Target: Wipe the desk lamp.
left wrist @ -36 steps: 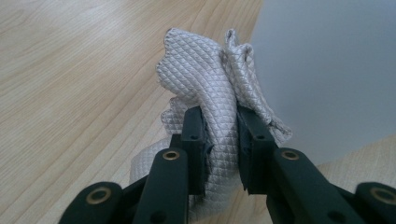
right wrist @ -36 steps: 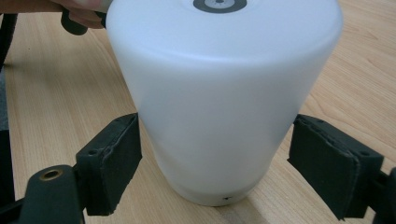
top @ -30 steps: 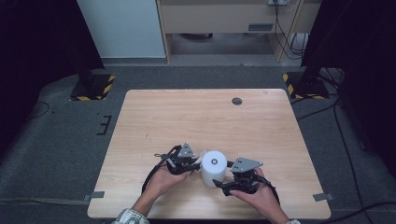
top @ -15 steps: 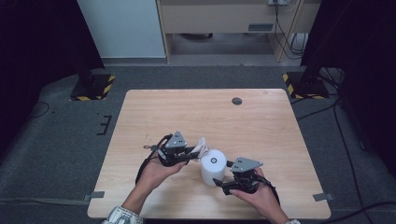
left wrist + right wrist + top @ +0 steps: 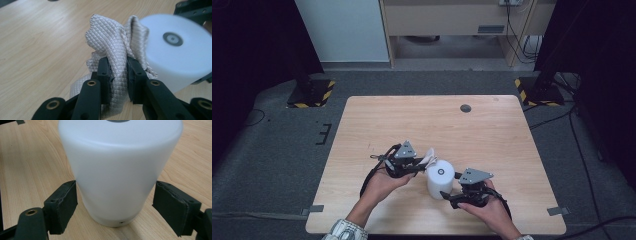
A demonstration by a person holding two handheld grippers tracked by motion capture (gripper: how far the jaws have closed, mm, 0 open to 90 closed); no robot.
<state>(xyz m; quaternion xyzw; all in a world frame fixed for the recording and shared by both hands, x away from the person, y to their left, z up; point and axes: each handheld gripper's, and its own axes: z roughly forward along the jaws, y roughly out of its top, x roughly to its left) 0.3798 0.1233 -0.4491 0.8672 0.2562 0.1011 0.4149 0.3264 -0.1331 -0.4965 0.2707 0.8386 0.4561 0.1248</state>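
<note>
The left gripper (image 5: 117, 72) is clamped tight on a bunched, quilted grey cloth (image 5: 117, 47), its two black jaws pinching the folds between them. In the high view this gripper (image 5: 404, 162) holds the cloth (image 5: 429, 156) just beside the top edge of a white lamp (image 5: 440, 177) that stands upright on the wooden table (image 5: 422, 120). Compared with a second ago the left hand has lifted: then it sat low against the side of the lamp, and now the cloth is up at the rim, with its free corner poking above the gripper. The lamp itself has not shifted.

The right gripper (image 5: 113, 205) stands wide, a jaw on either side of the lamp's (image 5: 120, 167) base. Its pads sit close to the white wall, but a sliver of table shows between each pad and the lamp, so it looks more like a brace than a firm grip. In the high view the right gripper (image 5: 467, 192) sits low at the lamp's near right side and has kept its place.

The upward move suggests a wiping stroke along the lamp's side, probably with the top next.
</note>
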